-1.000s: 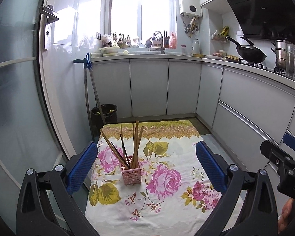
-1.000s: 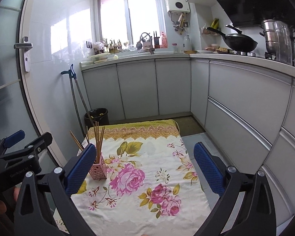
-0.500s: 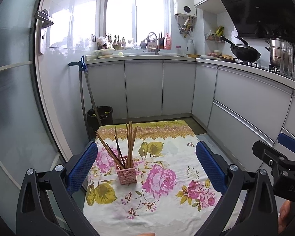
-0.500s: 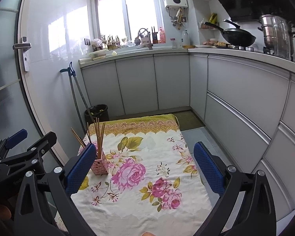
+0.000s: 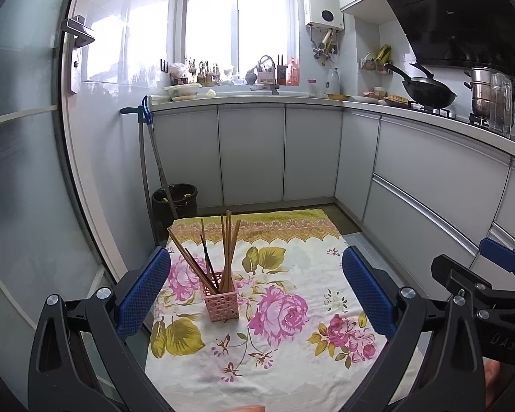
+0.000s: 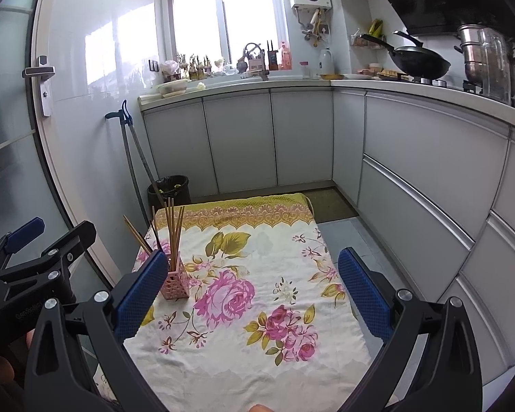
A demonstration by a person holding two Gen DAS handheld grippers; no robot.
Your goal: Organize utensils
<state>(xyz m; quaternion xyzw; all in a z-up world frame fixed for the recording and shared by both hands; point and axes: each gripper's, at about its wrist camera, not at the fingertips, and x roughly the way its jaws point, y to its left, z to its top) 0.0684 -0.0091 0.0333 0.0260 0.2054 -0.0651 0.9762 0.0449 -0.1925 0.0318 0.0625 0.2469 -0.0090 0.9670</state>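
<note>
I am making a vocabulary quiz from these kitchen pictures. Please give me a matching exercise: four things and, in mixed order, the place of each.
Things:
1. chopsticks
2. black wok
3. black bin
4. pink holder

Places:
a. on the floral cloth
b. on the stove
c. standing in the pink holder
d. on the floor by the cabinets

Pairs: 1-c, 2-b, 3-d, 4-a

Black wok (image 5: 429,92) on stove, bin (image 5: 175,199) by cabinets.

The right wrist view's blue-padded left finger (image 6: 140,295) hides the pink lattice plastic holder's (image 6: 175,283) near corner. Small windowsill clutter (image 5: 223,75) is unreadable.
</note>
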